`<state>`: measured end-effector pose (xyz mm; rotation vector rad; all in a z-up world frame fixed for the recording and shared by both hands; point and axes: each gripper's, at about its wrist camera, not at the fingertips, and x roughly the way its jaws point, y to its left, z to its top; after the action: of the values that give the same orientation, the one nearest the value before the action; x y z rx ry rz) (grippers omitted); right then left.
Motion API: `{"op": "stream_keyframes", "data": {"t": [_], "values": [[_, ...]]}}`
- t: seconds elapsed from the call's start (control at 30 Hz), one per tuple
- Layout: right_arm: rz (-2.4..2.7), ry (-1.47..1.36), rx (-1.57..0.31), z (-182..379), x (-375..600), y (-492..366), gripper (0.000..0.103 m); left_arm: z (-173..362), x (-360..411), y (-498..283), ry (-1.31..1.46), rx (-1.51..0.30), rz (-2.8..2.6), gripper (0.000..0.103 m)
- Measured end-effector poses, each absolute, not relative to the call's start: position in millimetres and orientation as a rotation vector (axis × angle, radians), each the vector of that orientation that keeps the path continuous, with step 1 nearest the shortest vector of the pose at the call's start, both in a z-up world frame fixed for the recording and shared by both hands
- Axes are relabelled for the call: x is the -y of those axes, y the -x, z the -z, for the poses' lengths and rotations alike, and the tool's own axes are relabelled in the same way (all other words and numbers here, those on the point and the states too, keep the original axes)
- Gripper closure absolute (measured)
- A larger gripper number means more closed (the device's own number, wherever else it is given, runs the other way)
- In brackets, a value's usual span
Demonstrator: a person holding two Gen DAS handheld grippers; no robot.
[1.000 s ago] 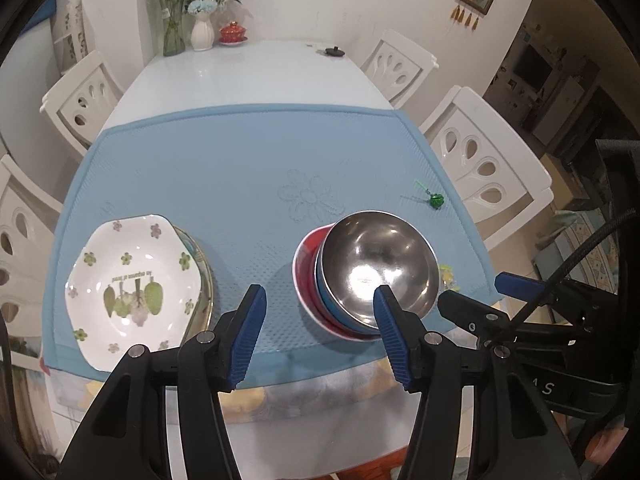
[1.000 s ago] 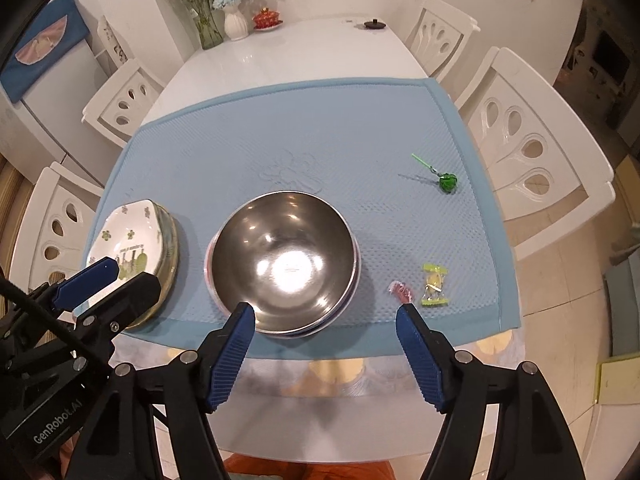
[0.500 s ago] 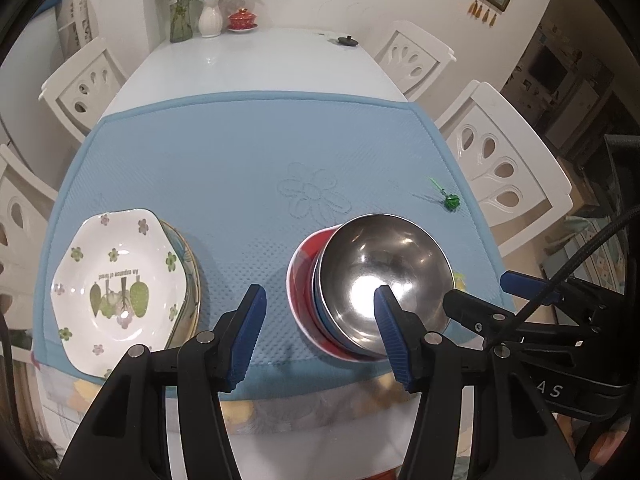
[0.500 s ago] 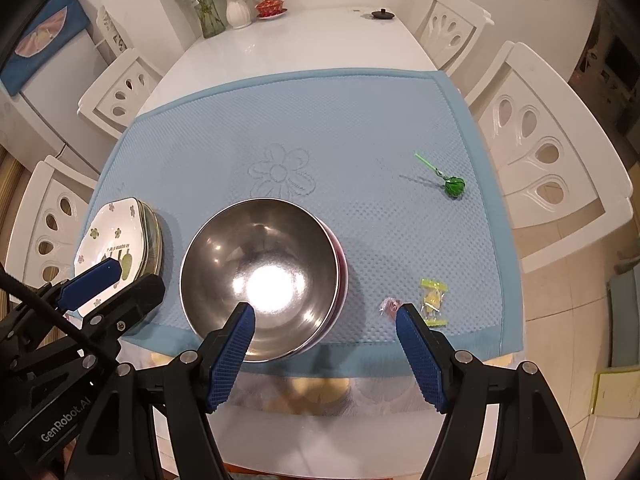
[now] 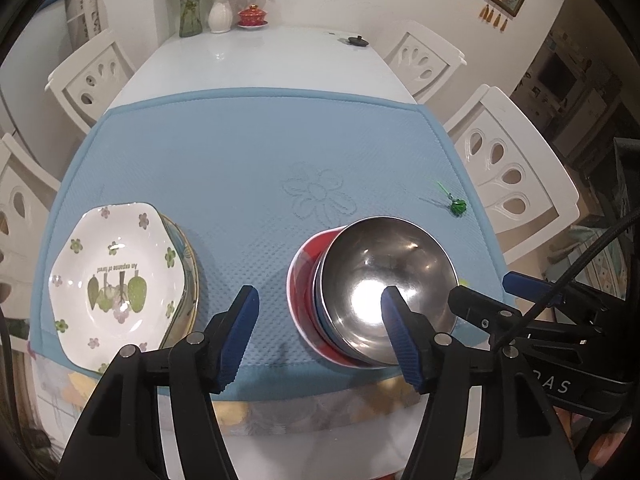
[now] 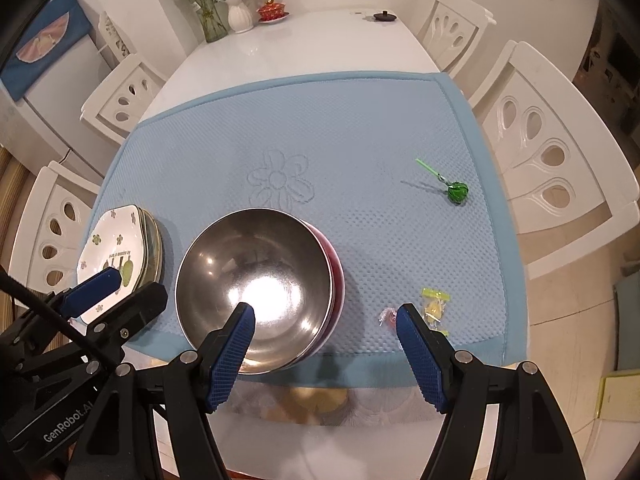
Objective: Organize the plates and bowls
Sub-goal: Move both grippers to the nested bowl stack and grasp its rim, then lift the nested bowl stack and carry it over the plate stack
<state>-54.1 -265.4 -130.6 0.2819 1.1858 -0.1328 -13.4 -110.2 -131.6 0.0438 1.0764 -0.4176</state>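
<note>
Comparing this with a second ago, I see both tools closer to the surface, and the plates and bowls sit larger in both views. The left tool (image 5: 320,334) is opening its jaws, nothing between them; the right tool (image 6: 324,346) hangs wide and empty, its left pad over the steel bowl's near rim.

The steel bowl (image 5: 386,288) sits nested in a blue one and a red one (image 5: 302,284) near the mat's front edge. The plates (image 5: 120,284) are stacked to the left, a white hexagonal one on top. To me, the sorting looks nearly done.

The steel is mirror-smooth and round, throwing glare. The top plate is glazed, printed with flowers and leafy shapes. The mat (image 5: 248,148) is blue, dimpled fabric with an embossed flower.
</note>
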Motion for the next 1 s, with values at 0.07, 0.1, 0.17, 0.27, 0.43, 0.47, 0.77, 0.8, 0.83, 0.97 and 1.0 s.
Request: {"op": "stream_keyframes", "data": {"t": [0.07,0.1,0.17,0.27,0.43,0.47,0.77,0.8,0.83,0.97,1.0], "values": [[0.129,-0.277,-1.188,130.8,265.5,52.7,0.032,132.8,108.4,12.3,-0.035,-1.08,0.413,0.042],[0.125,-0.277,-1.187,130.7,265.3,52.2,0.032,132.9,107.3,11.7,-0.029,-1.081,0.414,0.042],[0.121,-0.274,-1.184,130.3,264.9,51.3,0.032,133.3,106.0,11.3,-0.02,-1.08,0.413,0.042],[0.117,-0.266,-1.182,130.6,263.8,49.7,0.032,133.8,104.8,10.6,-0.016,-1.078,0.405,0.042],[0.11,-0.265,-1.189,133.3,264.4,47.7,0.032,137.1,101.3,7.5,-0.007,-1.088,0.392,0.042],[0.109,-0.263,-1.19,133.6,263.1,47.5,0.032,137.7,100.6,6.8,-0.005,-1.09,0.391,0.042],[0.096,-0.294,-1.23,146.2,276.0,42.1,0.032,151.5,100.7,-4.2,-0.01,-1.136,0.396,0.032],[0.09,-0.308,-1.24,149.3,279.8,40.8,0.032,155.4,100.6,-6.6,-0.003,-1.151,0.399,0.032],[0.082,-0.316,-1.243,151.4,282.1,40.0,0.032,157.6,100.5,-7.7,0.004,-1.156,0.403,0.032],[0.072,-0.321,-1.247,159.7,288.5,34.8,0.032,170.0,101.4,-12.6,0.024,-1.191,0.414,0.032],[0.068,-0.323,-1.25,161.8,289.0,33.2,0.032,173.6,101.8,-14.0,0.034,-1.2,0.421,0.032]]}}
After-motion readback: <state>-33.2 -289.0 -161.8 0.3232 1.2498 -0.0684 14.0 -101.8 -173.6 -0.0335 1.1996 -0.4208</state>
